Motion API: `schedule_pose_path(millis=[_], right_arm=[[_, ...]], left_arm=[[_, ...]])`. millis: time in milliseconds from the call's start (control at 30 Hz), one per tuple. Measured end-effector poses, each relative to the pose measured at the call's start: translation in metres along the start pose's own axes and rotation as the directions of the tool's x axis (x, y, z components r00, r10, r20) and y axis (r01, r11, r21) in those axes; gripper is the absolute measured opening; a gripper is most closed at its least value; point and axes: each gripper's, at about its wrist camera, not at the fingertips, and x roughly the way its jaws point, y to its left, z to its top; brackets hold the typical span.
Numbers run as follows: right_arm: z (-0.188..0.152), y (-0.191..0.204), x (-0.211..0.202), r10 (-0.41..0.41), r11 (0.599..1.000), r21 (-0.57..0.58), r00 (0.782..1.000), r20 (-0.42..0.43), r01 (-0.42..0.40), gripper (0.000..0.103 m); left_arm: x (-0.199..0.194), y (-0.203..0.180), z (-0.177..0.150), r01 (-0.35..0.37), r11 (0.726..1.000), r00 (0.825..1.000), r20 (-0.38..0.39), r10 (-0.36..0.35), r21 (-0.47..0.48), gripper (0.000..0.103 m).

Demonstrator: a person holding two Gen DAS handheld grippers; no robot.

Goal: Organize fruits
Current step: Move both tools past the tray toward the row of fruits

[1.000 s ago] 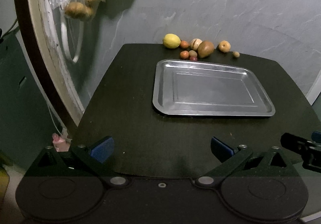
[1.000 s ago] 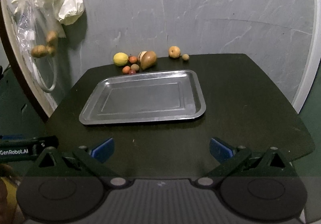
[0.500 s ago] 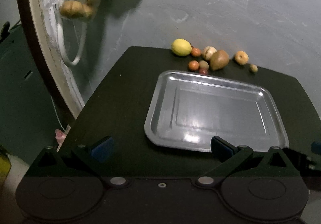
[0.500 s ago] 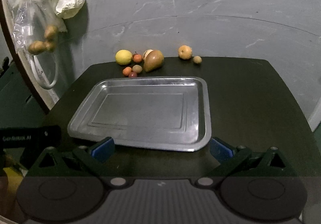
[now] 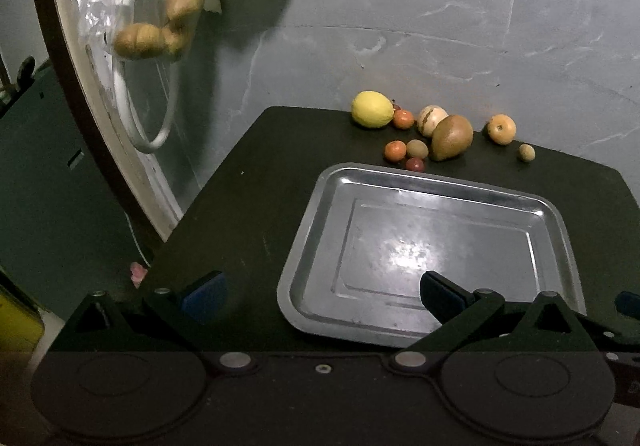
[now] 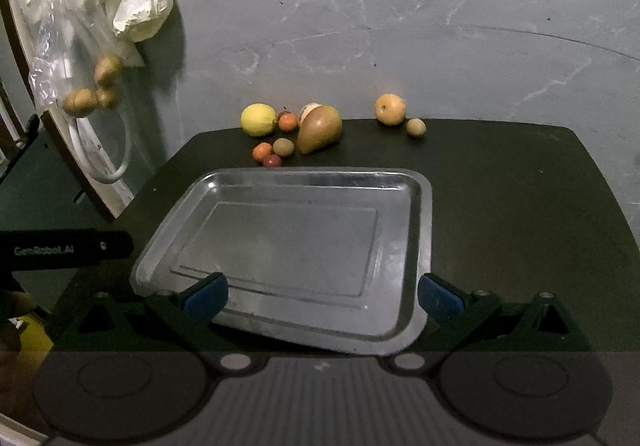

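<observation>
An empty metal tray [image 5: 320, 214] [image 6: 420, 214] lies on the dark table. Behind it, along the wall, sit a yellow lemon [image 5: 372, 109] [image 6: 258, 119], a brown pear [image 5: 452, 137] [image 6: 319, 134], a pale orange fruit [image 5: 500, 128] [image 6: 390, 109] and several small round fruits. My left gripper [image 5: 320, 296] hovers open above the tray's near left corner, holding nothing. My right gripper [image 6: 322, 296] hangs open over the tray's near edge, also with nothing between its fingers. The left gripper's body [image 6: 64, 248] shows at the left of the right wrist view.
A clear plastic bag with brown lumps [image 5: 148, 38] [image 6: 90, 90] and a cream bag [image 6: 136, 6] hang on a round frame [image 5: 72, 94] left of the table. The grey wall [image 5: 440, 6] stands right behind the fruits. Bare table [image 6: 520, 214] lies right of the tray.
Both grippers have moved forward over the table, from its near edge to above the tray's near side. The fruits and tray have stayed put. Both stay open.
</observation>
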Motion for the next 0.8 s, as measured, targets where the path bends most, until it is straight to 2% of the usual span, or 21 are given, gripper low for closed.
schedule_pose_path(millis=[300,533,800], right_arm=[[0.006,0.002,0.007,-0.023,0.999,0.049,1.0,0.015,0.022,0.103],[0.017,0.013,0.019,-0.094,0.991,0.103,0.995,0.04,0.09,0.103],[0.023,0.043,0.04,-0.159,0.98,0.124,0.987,0.015,0.156,0.103]], left_arm=[[0.019,0.003,0.027,0.011,0.998,1.0,-0.007,-0.011,0.058,0.102],[0.044,0.011,0.053,0.079,0.988,0.997,-0.008,-0.078,0.134,0.102],[0.081,0.029,0.077,0.153,0.971,0.988,-0.027,-0.15,0.185,0.102]])
